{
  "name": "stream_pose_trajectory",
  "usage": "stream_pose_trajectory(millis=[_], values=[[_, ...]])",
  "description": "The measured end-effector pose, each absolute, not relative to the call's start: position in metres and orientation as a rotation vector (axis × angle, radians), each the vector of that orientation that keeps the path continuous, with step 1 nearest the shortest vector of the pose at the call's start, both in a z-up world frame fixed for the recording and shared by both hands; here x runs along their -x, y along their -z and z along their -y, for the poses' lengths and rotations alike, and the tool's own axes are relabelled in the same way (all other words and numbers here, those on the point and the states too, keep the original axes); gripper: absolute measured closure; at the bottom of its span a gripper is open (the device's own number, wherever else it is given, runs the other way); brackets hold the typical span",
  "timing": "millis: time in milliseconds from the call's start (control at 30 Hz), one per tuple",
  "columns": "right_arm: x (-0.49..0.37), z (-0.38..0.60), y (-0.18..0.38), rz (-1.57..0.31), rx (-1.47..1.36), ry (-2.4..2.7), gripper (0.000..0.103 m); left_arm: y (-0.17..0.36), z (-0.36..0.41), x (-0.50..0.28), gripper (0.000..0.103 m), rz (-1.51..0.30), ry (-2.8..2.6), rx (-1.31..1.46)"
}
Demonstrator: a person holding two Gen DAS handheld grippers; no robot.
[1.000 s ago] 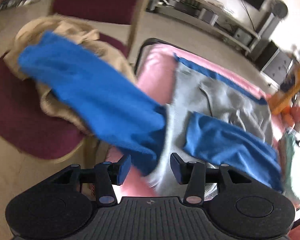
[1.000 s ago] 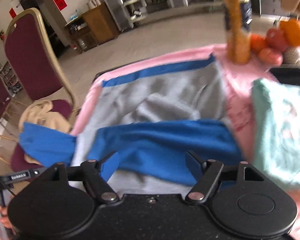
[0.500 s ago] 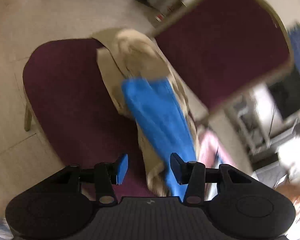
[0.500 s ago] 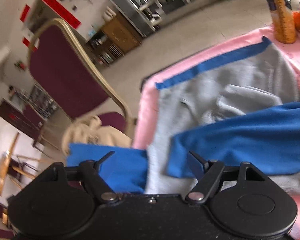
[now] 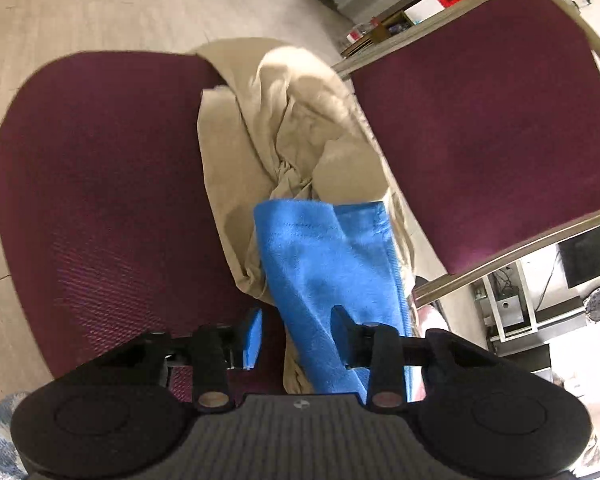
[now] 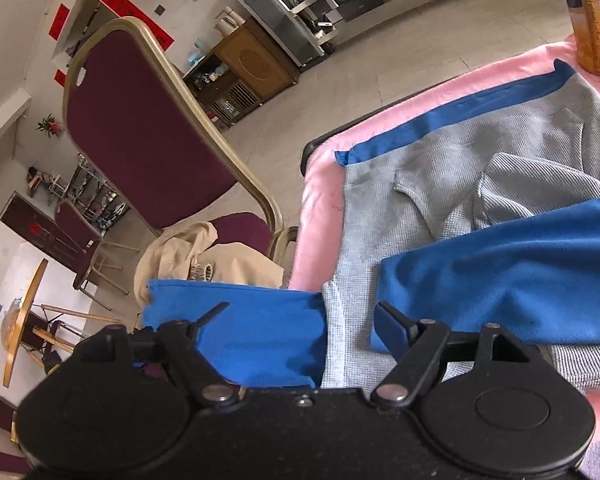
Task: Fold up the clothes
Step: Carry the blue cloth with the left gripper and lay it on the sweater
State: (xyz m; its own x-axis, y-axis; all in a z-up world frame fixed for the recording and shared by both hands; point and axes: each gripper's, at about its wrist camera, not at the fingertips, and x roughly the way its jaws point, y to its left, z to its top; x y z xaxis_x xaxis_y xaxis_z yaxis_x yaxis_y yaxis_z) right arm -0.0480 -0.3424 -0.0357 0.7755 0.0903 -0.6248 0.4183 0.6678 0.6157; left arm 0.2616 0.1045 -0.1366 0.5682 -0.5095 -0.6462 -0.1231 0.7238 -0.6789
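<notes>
Two views we have: in the left one, our left gripper (image 5: 296, 330) is closing around the blue sleeve (image 5: 332, 264), not yet pressing it, over the beige garment (image 5: 268, 128) on the chair (image 5: 100, 184). In the right one, our right gripper (image 6: 300, 314) stands wide open above the grey sweater (image 6: 440, 176) on the pink cloth (image 6: 320, 200), holding nothing.

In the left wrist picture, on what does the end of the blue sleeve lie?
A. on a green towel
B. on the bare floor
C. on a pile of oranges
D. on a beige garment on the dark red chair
D: the blue sleeve lies over the crumpled beige garment, which sits on the dark red chair.
</notes>
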Motion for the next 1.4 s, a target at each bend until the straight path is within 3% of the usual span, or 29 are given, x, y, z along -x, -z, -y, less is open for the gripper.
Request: stream_pose_trajectory(millis=[133,167,267,633,933,1167,1400], values=[[0.049,0.344,0.036,-0.677,-0.828,0.203,0.026,0.138,-0.101,-0.264,0.092,-0.956,0.245,0.760],[0.050,0.344,0.037,-0.677,-0.826,0.202,0.026,0.137,-0.100,-0.263,0.100,-0.954,0.241,0.754],[0.051,0.345,0.037,-0.676,-0.823,0.199,0.026,0.122,-0.095,-0.255,0.103,-0.914,0.225,0.685],[0.094,0.390,0.027,-0.618,-0.869,0.209,0.026,0.023,-0.033,-0.185,0.103,-0.660,0.364,0.334],[0.193,0.489,0.028,-0.530,-0.904,0.384,0.026,-0.031,0.096,-0.075,0.103,-0.511,0.678,0.045],[0.243,0.544,0.063,-0.473,-0.911,0.481,0.026,-0.024,0.208,-0.001,0.103,-0.533,0.871,-0.098],[0.259,0.563,0.097,-0.443,-0.961,0.466,0.026,0.036,0.317,0.051,0.103,-0.635,0.959,-0.264]])
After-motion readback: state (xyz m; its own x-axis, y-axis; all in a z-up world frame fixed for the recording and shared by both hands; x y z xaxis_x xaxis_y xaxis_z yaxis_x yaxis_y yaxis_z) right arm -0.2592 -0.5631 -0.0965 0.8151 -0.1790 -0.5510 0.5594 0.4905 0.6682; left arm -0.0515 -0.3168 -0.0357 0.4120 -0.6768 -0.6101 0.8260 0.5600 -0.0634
